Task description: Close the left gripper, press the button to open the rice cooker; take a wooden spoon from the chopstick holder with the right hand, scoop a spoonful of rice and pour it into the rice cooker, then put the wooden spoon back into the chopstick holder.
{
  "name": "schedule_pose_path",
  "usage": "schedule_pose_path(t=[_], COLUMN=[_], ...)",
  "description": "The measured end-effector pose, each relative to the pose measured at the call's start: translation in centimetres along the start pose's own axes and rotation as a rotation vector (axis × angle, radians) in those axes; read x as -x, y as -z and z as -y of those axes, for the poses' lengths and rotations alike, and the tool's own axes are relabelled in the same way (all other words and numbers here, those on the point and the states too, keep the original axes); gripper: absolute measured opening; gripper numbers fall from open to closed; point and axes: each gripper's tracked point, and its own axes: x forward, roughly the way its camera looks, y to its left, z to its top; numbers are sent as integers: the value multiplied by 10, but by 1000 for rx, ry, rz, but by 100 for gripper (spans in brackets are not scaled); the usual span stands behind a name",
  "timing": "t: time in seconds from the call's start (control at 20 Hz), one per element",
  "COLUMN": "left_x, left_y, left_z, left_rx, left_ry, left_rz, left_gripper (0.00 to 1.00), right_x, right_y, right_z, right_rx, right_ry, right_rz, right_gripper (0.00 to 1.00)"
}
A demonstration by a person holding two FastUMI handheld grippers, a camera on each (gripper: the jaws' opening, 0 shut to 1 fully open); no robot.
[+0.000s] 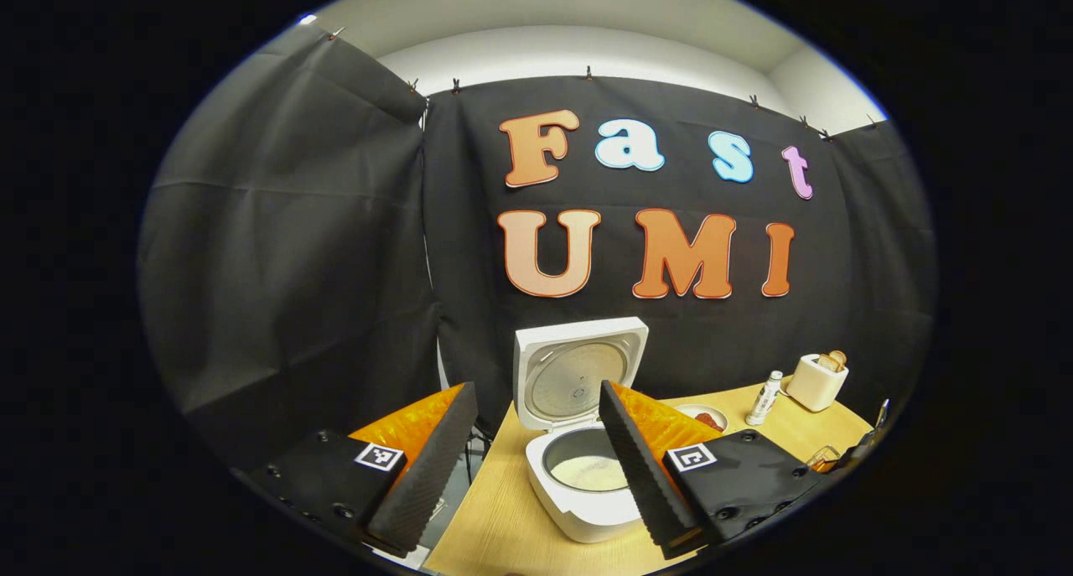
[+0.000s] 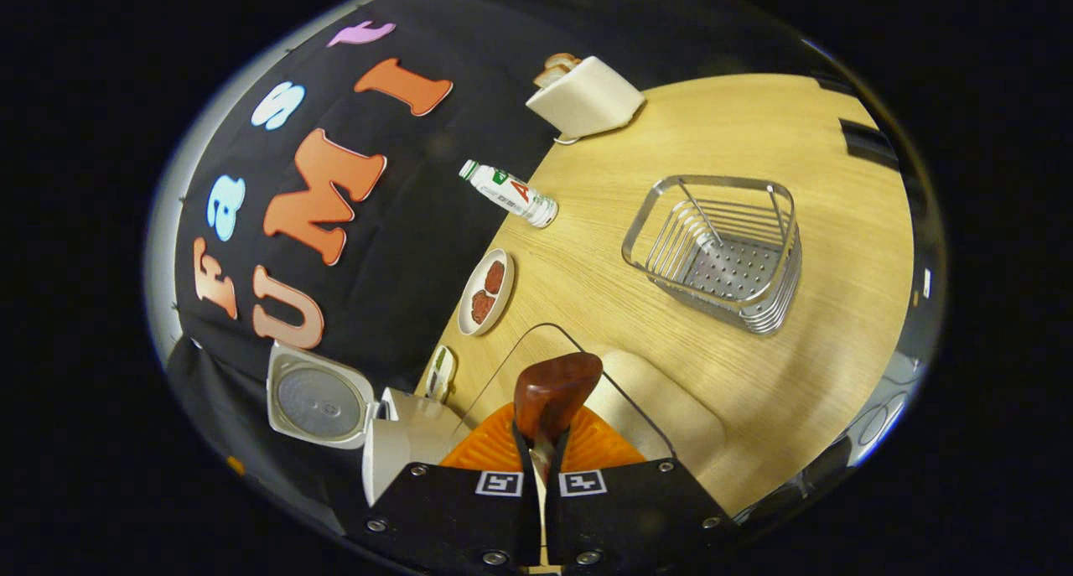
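The white rice cooker (image 1: 578,517) stands on the wooden table (image 1: 503,517) with its lid (image 1: 578,366) up, and white rice (image 1: 591,474) lies in the pot. My left gripper (image 1: 536,387) hangs open just in front of the cooker, touching nothing. In the right gripper view, my right gripper (image 2: 541,442) is shut on a reddish-brown wooden spoon (image 2: 553,391), whose rounded end sticks out past the fingertips. The wire chopstick holder (image 2: 721,253) stands apart from the spoon, farther along the table. The open cooker (image 2: 323,400) sits off to this gripper's left.
A white toaster (image 2: 587,96) with bread, a small bottle (image 2: 509,193) and a plate (image 2: 486,291) of red food stand along the table's back edge by the cloth wall. A thin clear rim (image 2: 545,329) arcs around the spoon. Bare table (image 2: 754,123) surrounds the holder.
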Motion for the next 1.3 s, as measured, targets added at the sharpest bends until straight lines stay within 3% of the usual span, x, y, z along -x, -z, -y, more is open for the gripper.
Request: schedule_pose_path(t=[0.45, 0.7, 0.9, 1.3], left_x=[-3, -7, -11, -23], left_y=[-4, -7, -9, 1], left_z=[-11, -19, -22, -30], left_rx=[15, 24, 30, 45], left_ry=[-14, -16, -16, -5], left_rz=[13, 15, 24, 5], left_gripper=[99, 100, 97, 99], right_x=[12, 23, 26, 11], right_y=[-29, -33, -34, -35], right_z=[-11, -30, -61, -158], right_rx=[-93, -93, -156, -138], right_ry=[-44, -12, -49, -156], right_rz=[13, 8, -21, -75], right_gripper=[2, 1, 2, 2])
